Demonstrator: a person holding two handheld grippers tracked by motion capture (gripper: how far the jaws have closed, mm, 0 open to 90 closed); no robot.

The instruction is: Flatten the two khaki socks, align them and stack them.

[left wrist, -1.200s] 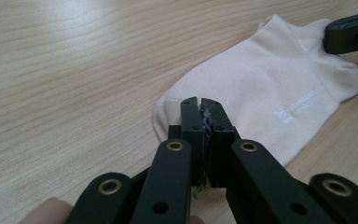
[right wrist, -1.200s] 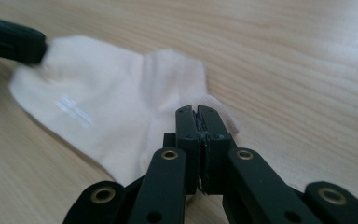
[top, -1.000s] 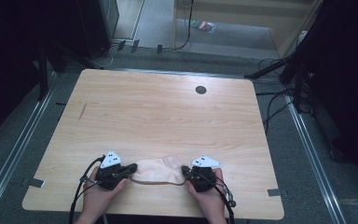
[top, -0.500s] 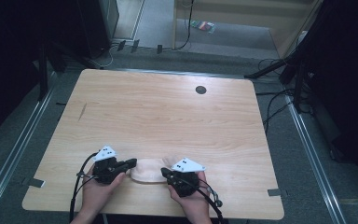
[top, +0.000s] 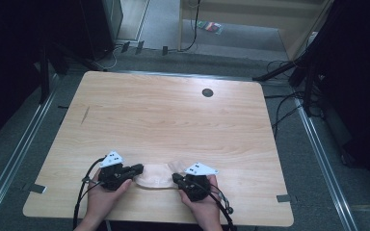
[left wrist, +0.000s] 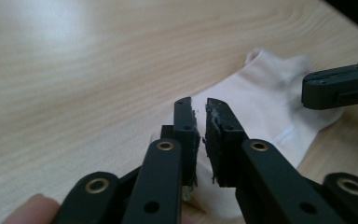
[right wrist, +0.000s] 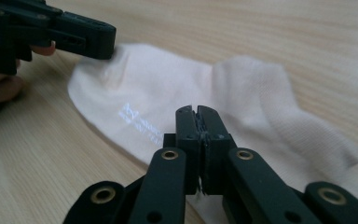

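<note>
- Jaws of the left gripper (left wrist: pixel 199 109) have just been parted to a narrow slit; no cloth is seen clamped between them, though the sock (left wrist: pixel 265 107) lies directly under the tips.
- Jaws of the right gripper (right wrist: pixel 198 116) are seen pressed together, pad on pad, with the sock (right wrist: pixel 168 93) lying beneath them; whether a fold of it is pinched cannot be told.
- From above, the left gripper (top: pixel 136 169) is found at the sock's 9 o'clock end and the right gripper (top: pixel 177 179) at its 3 o'clock end.
- Compared with a second ago, the right gripper has been brought inward, towards 9 o'clock, and the sock (top: pixel 156 174) has been shortened into a more compact, doubled shape.
- The sock rests at the table's (top: pixel 173 120) 6 o'clock edge, between the two hands.
- A fold is judged to have been laid over, with the left grip being released; a flattening or a second fold is probably what is left.
</note>
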